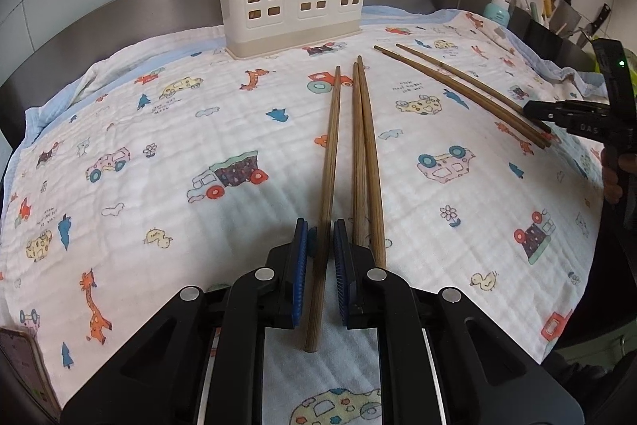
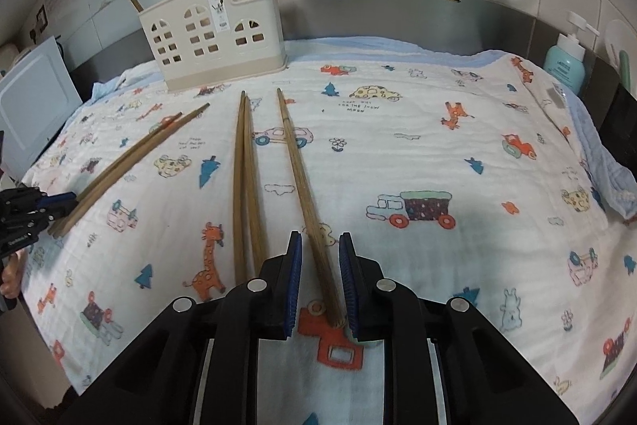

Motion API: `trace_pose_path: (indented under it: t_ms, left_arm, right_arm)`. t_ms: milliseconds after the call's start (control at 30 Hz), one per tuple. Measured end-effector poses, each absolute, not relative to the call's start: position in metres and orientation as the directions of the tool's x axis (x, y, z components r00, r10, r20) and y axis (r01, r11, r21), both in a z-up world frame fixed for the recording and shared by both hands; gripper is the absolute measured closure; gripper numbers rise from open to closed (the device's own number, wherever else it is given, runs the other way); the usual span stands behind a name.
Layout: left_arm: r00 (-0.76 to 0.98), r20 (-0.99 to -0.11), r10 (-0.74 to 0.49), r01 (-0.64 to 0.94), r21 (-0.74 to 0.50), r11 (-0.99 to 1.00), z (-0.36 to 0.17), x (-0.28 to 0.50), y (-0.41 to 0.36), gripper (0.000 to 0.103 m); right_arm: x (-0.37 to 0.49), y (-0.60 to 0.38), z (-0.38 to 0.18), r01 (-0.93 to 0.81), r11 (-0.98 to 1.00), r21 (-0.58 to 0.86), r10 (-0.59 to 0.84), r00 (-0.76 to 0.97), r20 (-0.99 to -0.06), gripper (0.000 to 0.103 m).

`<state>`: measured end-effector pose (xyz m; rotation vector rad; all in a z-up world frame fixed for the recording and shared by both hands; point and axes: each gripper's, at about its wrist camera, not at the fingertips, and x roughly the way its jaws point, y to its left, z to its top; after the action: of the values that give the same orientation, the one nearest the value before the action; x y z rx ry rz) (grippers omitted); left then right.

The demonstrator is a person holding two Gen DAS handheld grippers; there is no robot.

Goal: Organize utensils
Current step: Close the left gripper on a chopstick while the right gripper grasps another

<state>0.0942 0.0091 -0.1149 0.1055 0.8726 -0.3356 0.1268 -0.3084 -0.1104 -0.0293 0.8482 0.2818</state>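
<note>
A slip or a double pick is judged the main risk, since the neighbouring pair [image 1: 366,162] lies just beside the left gripper [image 1: 320,277] at 1 o'clock; the single chopstick [image 1: 328,194] is seen lying on the cloth [image 1: 159,130] between partly open jaws, nothing clamped; likewise the right gripper [image 2: 320,285] is held partly open around another chopstick [image 2: 302,186], ungripped; the holder [image 2: 215,38] is placed at 11 o'clock.

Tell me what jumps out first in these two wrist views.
Long brown wooden chopsticks lie loose on the cartoon-print white cloth, each open gripper straddling one: left gripper, right gripper. Behind them, the cream plastic holder with arched window cut-outs stands against the steel backsplash, already holding several chopsticks.
</note>
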Motion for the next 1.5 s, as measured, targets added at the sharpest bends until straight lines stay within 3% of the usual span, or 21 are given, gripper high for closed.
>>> trace_pose_path:
  t_ms: [200, 500, 667, 1500]
  left_arm:
    - [0.594, -0.767, -0.244, 0.332, -0.043, 0.942, -0.115, 0.095, 0.009, 0.090]
    - [0.599, -0.767, -0.232, 0.317, -0.039, 0.948, -0.115, 0.096, 0.007, 0.091]
    - [0.600, -0.767, -0.227, 0.306, -0.043, 0.951, -0.115, 0.094, 0.007, 0.096]
    - [0.585, -0.771, -0.253, 0.288, -0.094, 0.953, -0.103, 0.091, 0.010, 0.096]
  right_arm:
    - [0.136, -0.303, -0.113, -0.288, 0.956, 0.053, 0.228, 0.619, -0.752, 0.085]
    - [0.127, -0.290, -0.113, -0.325, 0.944, -0.061, 0.171, 0.637, -0.752, 0.096]
    - [0.118, -0.286, -0.106, -0.329, 0.943, -0.049, 0.187, 0.647, -0.740, 0.096]
    - [0.088, -0.265, -0.015, -0.344, 0.939, -0.011, 0.268, 0.751, -0.604, 0.096]
